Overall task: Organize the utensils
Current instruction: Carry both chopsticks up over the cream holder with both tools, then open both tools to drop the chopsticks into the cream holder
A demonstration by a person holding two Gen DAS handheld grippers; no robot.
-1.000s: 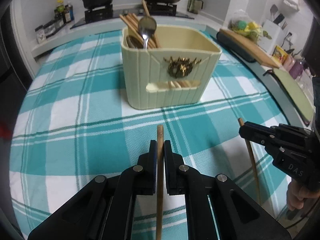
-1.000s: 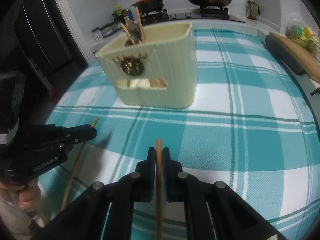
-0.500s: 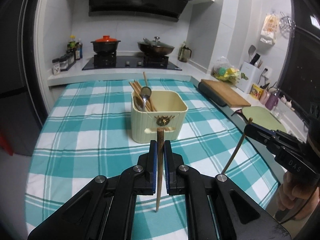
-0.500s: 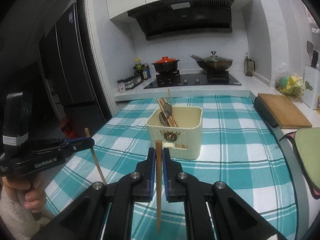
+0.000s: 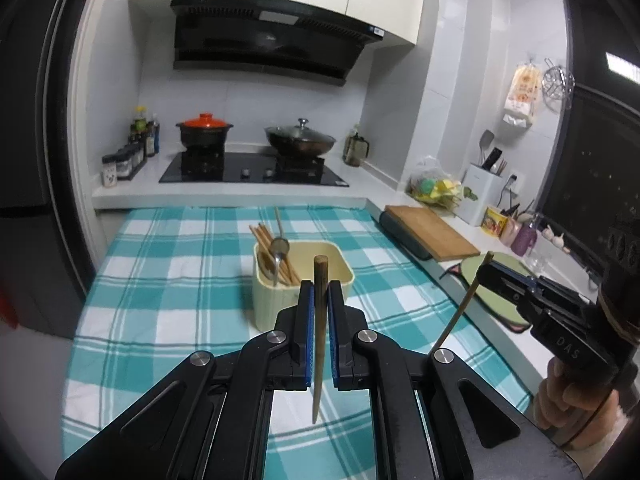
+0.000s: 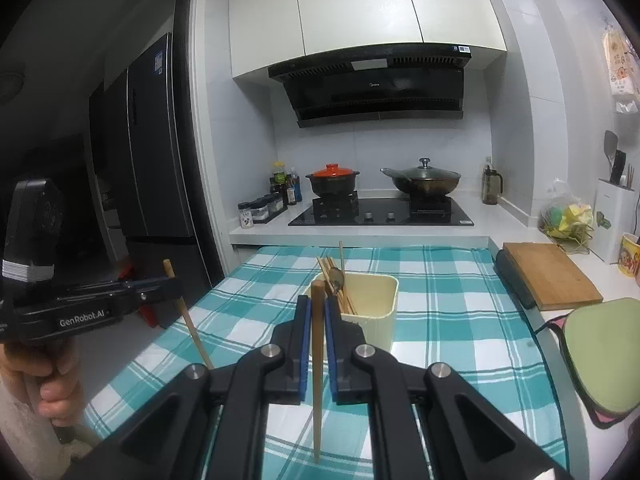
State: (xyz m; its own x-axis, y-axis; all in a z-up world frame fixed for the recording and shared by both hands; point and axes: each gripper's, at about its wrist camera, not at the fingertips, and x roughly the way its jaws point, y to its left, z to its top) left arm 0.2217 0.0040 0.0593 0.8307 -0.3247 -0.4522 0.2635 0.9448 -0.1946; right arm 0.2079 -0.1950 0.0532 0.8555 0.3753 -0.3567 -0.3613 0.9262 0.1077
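Two loose chopsticks are in play, one per gripper. The darker chopstick stands nearly upright at lower centre of the left wrist view, clamped between the blue-lined jaws of the left gripper; its top pokes above the fingers and its tip hangs free over the cloth. The paler chopstick sits the same way in the right gripper, whose jaws are likewise pressed together on it, at lower centre of the right wrist view. Each view also catches the other gripper at its edge, holding its stick at a slant.

Just behind both sticks, at frame centre, the cream utensil holder stands on the teal-and-white checked tablecloth. Inside its left part lean a bundle of chopsticks, too tightly packed to count, and one metal spoon with its bowl up. The holder's front face is largely hidden by the gripper fingers.

One hand shows at lower right of the left wrist view, another hand at lower left of the right wrist view, both cut off by the frame edge.

Further back are two pots on the stove: an orange-lidded pot and a glass-lidded wok. One wooden cutting board lies at right.
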